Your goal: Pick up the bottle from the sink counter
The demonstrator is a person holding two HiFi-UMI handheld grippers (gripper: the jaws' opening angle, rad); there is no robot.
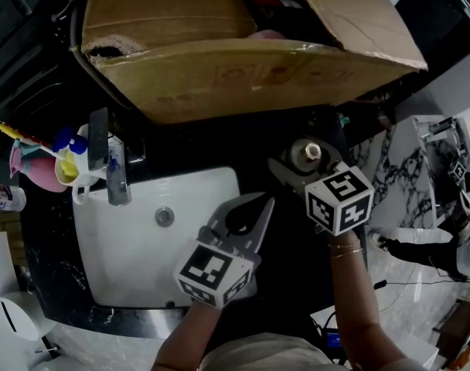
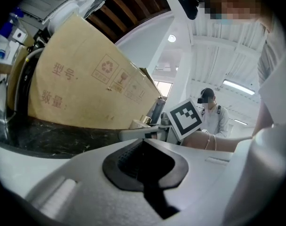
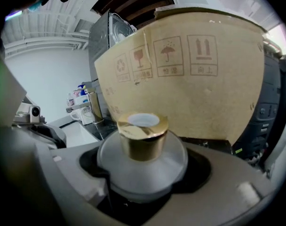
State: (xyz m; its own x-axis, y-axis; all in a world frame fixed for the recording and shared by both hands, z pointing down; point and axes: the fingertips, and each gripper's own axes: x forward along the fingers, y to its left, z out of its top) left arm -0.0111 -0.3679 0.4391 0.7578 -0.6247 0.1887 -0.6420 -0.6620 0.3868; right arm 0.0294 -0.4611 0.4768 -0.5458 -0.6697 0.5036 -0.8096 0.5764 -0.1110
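Note:
The bottle (image 1: 307, 154) is a frosted round one with a shiny gold cap (image 3: 142, 132). It stands upright between the jaws of my right gripper (image 1: 299, 166), over the dark counter (image 1: 289, 230) to the right of the sink. In the right gripper view its pale shoulder (image 3: 143, 161) fills the gap of the right gripper (image 3: 143, 180), which is shut on it. My left gripper (image 1: 254, 207) hovers over the basin's right edge, jaws together with nothing in them. In the left gripper view, the left gripper (image 2: 145, 171) shows only its closed pads.
A large cardboard box (image 1: 243, 52) overhangs the counter right behind the bottle. The white basin (image 1: 134, 238) and chrome faucet (image 1: 115, 172) lie to the left, with a pink cup of brushes (image 1: 30, 165) and a white mug (image 1: 71, 172). A person (image 2: 213, 114) stands far off.

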